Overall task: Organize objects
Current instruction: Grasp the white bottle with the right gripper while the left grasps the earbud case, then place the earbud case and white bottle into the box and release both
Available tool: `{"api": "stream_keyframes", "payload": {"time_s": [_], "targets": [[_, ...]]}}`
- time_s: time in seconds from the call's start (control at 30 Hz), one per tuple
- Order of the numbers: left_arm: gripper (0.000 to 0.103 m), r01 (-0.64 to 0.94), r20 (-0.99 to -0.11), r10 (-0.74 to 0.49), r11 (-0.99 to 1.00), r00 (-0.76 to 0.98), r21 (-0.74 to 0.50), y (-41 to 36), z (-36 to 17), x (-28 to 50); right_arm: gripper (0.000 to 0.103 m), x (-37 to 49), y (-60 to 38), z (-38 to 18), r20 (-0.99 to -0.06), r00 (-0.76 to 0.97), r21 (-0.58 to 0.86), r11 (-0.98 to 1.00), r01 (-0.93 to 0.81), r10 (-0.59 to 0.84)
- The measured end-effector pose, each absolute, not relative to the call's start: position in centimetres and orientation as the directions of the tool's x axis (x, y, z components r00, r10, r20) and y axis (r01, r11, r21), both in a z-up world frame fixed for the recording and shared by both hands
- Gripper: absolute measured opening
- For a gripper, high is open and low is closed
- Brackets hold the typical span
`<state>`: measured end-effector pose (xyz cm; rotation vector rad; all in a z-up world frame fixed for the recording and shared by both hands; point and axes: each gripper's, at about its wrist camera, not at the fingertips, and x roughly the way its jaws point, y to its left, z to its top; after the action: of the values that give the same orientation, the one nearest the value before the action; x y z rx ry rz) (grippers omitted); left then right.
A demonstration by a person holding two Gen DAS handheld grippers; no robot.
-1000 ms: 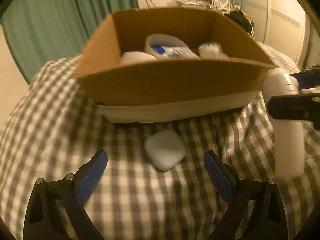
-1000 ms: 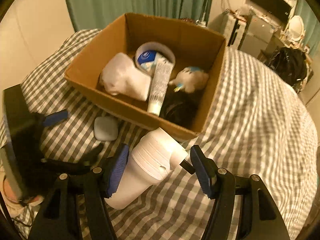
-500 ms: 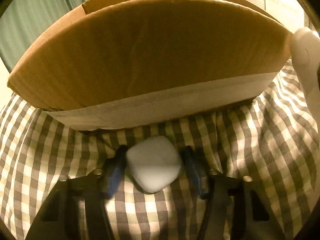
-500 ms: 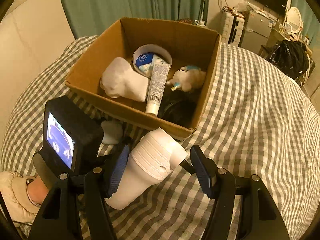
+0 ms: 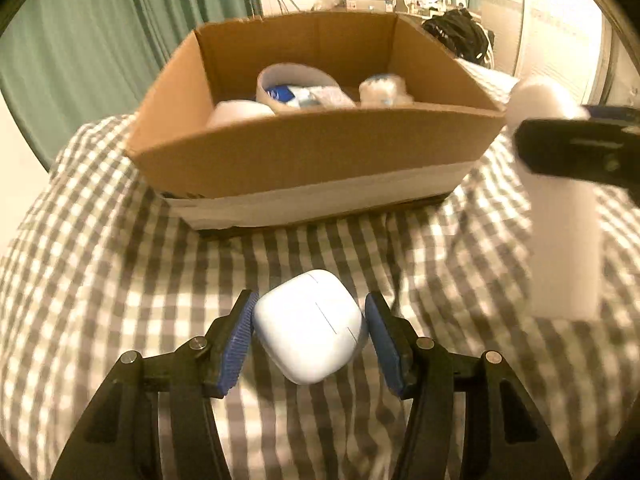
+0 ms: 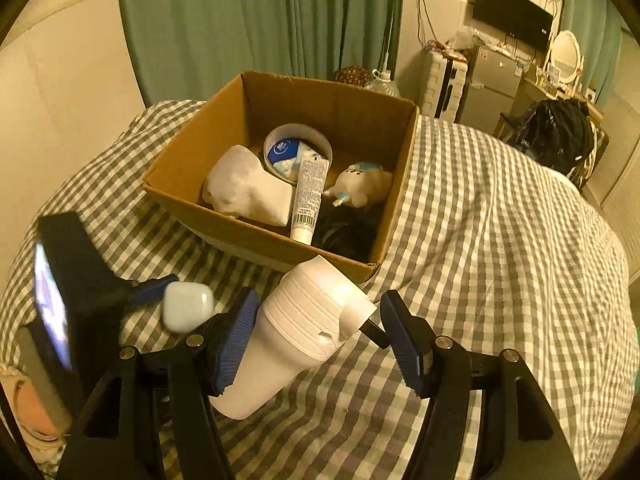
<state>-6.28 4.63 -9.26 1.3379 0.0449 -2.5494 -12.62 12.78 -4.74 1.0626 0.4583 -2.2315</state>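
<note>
From the left wrist the cardboard box (image 5: 316, 160) shows a near wall that hides the lower parts of what lies inside it. The right gripper (image 5: 576, 148) is blurred and cut off by the right edge. From the right wrist a dark thing (image 6: 344, 232) in the box's near corner cannot be made out.

left gripper (image 5: 307, 334): black frame, two arms, blue ribbed pads, round silver screws | right gripper (image 6: 320, 340): same black frame, blue ribbed pads, silver screws | seen from right: black box on left gripper, small glowing screen (image 6: 50, 308) | bit of skin and pale sleeve (image 6: 28, 404) at bottom left
</note>
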Motion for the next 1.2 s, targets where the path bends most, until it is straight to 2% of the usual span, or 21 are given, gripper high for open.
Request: {"api": "stream_keyframes", "payload": {"time_s": [0.3, 0.73, 1.0, 1.2], "targets": [[0.057, 0.217, -0.743, -0.198, -0.973, -0.639, 0.073, 4.9, -2.8, -3.9, 0.063, -11.4, 13.8, -0.8, -0.725, -0.551, -0.040, -0.774, 0.632, -0.413], [0.057, 0.264, -0.607, -0.243, -0.963, -0.757, 0.056, -0.1, 6.0, -9.1, 0.063, -13.1, 11.2, 6.2, -0.603, -0.657, -0.110, -0.768, 0.631, -0.453], [0.057, 0.271, -0.588, -0.240, -0.962, -0.773, 0.037, -2.8, 6.5, -13.9, 0.061, -17.1, 8.0, 6.4, -0.601, -0.668, -0.139, -0.765, 0.628, -0.439], [0.057, 0.220, -0.619, -0.204, -0.974, -0.758, 0.052, -4.1, 3.5, -18.2, 0.061, -21.2, 6.0, 4.1, -0.648, -0.646, -0.153, -0.762, 0.629, -0.403]]}}
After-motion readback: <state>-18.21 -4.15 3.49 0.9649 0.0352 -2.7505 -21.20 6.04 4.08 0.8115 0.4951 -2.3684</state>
